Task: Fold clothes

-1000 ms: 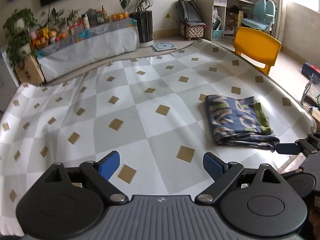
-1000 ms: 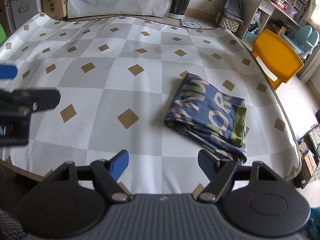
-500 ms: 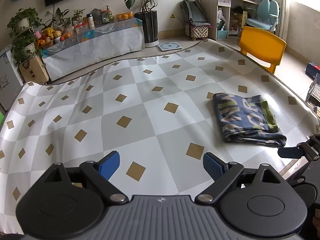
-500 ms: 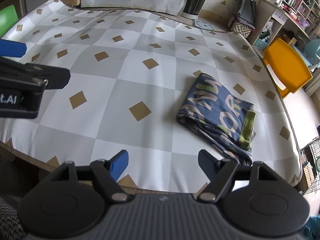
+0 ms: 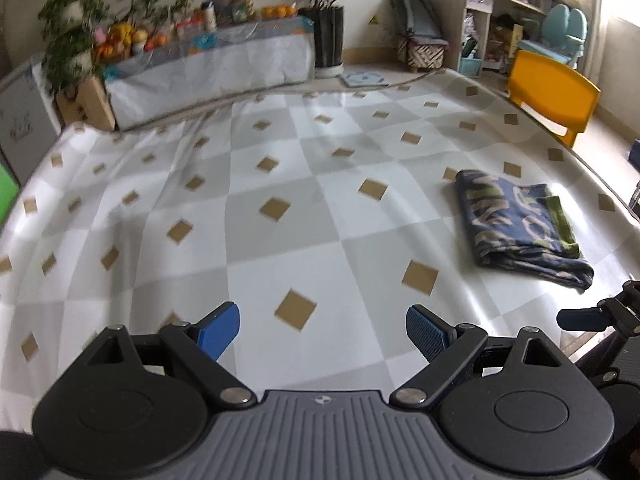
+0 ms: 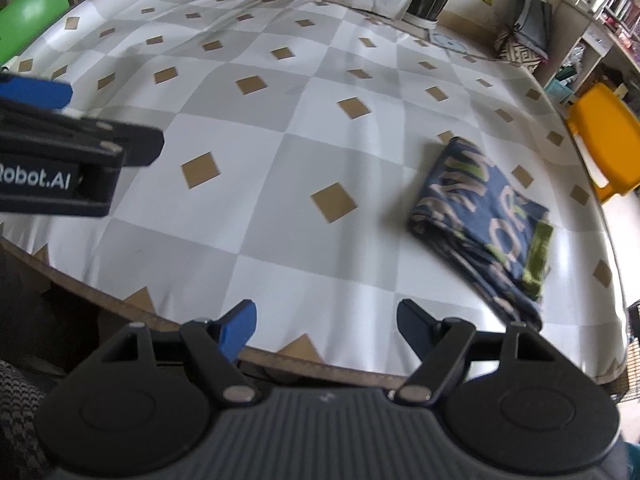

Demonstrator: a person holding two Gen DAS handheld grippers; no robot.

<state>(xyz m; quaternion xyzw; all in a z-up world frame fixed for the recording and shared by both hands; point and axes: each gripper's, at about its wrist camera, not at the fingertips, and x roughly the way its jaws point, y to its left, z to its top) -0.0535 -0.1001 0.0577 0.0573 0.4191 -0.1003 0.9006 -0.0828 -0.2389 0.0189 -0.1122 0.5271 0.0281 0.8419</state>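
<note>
left gripper (image 5: 322,332): jaws spread, empty, over bench (image 5: 280,160) near edge | right gripper (image 6: 325,324): jaws spread, empty, at near edge | folded garment (image 6: 486,218) (navy, pale lettering, green band) lies flat near bench's right edge, apart from both grippers

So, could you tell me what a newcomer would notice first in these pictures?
Probably the folded blue garment with pale lettering and a green band, lying alone near the right edge of the checkered tablecloth. Next, the yellow chair beyond that edge. Both hand-held grippers, left and right, are open near the front edge, holding nothing.
</note>
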